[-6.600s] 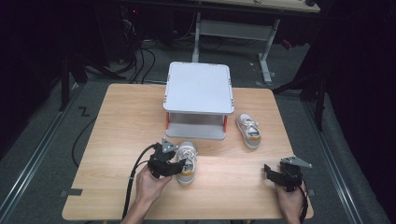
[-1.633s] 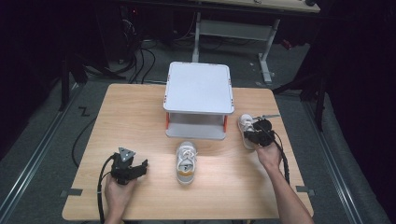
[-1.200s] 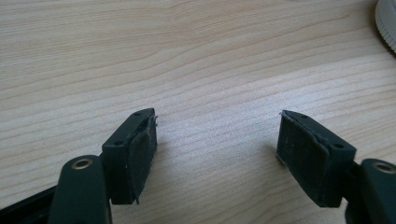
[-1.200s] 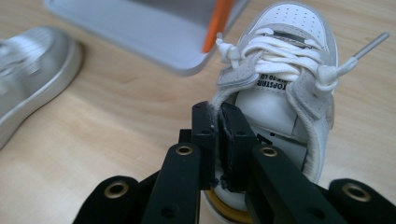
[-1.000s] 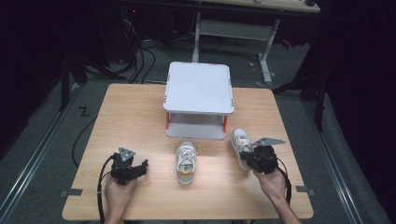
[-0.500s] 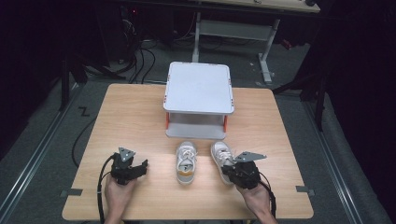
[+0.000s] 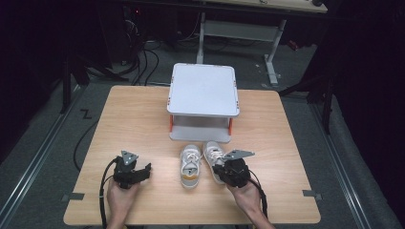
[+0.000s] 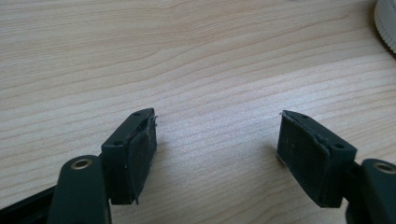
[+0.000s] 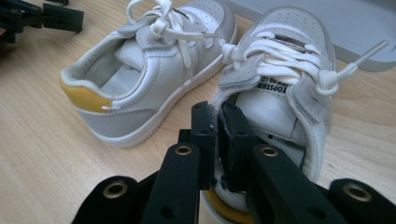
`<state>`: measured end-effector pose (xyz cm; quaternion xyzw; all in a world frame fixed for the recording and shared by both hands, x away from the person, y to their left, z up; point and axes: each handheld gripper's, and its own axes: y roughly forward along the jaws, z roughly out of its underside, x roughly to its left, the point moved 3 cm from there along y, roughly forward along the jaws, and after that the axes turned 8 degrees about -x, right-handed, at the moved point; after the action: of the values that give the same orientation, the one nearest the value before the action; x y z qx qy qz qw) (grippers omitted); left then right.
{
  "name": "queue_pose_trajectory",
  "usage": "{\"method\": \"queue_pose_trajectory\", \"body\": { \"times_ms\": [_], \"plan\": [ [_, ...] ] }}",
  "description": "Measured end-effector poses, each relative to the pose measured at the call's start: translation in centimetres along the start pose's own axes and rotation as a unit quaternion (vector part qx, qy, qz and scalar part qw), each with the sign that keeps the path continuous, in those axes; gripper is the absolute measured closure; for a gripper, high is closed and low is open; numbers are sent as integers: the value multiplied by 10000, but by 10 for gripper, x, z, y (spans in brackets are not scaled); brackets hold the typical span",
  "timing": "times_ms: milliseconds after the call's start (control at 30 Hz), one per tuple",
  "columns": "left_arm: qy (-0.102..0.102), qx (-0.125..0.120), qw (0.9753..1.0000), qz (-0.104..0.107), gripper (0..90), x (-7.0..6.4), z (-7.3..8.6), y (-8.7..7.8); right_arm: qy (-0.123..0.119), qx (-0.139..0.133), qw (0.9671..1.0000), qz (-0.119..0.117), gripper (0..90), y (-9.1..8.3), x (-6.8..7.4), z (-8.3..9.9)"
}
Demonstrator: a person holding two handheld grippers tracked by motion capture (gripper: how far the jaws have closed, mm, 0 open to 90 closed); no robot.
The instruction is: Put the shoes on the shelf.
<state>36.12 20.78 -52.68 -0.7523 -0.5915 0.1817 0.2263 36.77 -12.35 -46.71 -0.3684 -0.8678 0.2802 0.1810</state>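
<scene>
While the left gripper [image 8: 217, 144] rests wide-jawed on the table [image 7: 143, 119], the right gripper [image 9: 217, 126] pinches a shoe's [image 9: 285, 79] collar.

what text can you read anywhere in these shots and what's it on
"TOPSTAR": upside down on the tongue label of the shoe pinched at its collar by the right gripper.
A second, smaller line under it on that label: too small to read.
The other shoe, white rack and table: no readable text.
</scene>
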Motion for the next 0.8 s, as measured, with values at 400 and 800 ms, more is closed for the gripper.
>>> {"method": "queue_pose_trajectory", "body": {
  "times_ms": [400,800],
  "plan": [
    [12,15,10000,-14,286,0,0,0,100,84,9999,-55,826,11,11,-5],
    [9,10,10000,-17,286,0,0,0,51,143,9994,-316,669,24,23,-7]
  ]
}}
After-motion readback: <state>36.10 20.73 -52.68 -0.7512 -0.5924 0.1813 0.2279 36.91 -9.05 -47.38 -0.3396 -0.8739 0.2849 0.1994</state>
